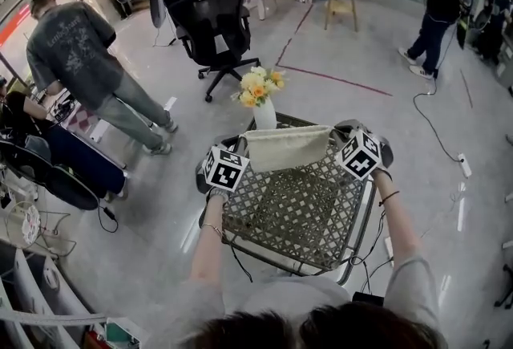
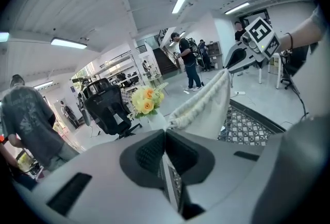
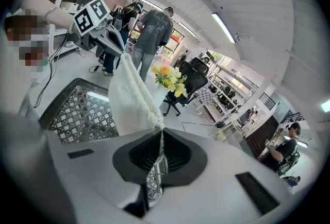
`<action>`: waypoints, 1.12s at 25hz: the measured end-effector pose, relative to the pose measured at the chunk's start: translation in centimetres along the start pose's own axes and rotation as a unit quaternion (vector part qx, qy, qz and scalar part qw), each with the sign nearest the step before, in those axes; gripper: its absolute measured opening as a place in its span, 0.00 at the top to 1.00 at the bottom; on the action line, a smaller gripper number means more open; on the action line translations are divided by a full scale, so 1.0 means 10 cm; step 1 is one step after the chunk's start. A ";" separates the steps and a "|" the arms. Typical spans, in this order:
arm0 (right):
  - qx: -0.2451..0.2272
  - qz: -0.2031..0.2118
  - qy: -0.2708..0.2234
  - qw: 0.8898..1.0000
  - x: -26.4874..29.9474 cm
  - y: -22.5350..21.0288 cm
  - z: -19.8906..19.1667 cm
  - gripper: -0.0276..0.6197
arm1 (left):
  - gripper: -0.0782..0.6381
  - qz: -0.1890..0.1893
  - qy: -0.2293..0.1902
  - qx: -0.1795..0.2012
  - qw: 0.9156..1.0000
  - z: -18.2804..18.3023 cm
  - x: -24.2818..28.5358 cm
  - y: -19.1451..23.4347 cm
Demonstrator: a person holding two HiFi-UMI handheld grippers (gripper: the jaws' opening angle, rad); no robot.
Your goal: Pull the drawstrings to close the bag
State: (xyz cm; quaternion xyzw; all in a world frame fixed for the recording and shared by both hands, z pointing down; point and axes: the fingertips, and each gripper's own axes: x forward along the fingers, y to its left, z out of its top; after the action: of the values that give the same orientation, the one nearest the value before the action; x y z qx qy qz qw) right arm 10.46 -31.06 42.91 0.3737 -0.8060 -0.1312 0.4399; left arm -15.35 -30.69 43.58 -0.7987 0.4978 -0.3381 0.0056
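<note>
Cream bag (image 1: 286, 148) stretched level, long axis left-right; left tongs (image 2: 166, 129) and right tongs (image 3: 161, 130) clamp its top corners.

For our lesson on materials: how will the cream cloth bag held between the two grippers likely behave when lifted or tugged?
The bag is probably floppy: it hangs as a soft sheet between the left gripper and right gripper. It seems light, since it looks flat and barely sags. Its gathered top edge suggests it bunches easily when pulled.

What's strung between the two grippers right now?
The cream drawstring bag, stretched between left gripper and right gripper, each shut on one end of its gathered top; the head view shows it.
</note>
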 end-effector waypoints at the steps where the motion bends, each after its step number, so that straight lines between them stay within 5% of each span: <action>1: -0.001 -0.004 -0.004 1.000 -0.03 -0.02 0.03 0.92 | 0.85 0.003 -0.005 0.002 1.000 0.04 -0.03 0.03; 28: 0.056 -0.078 -0.069 0.993 -0.43 -0.37 0.28 0.92 | 0.85 0.036 -0.084 0.018 0.996 0.48 -0.38 0.23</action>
State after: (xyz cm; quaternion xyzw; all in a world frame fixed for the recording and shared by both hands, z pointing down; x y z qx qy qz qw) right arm 11.44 -30.87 36.68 0.4501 -0.8086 -0.1449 0.3502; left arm -15.57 -30.42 37.09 -0.8055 0.5180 -0.2784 0.0733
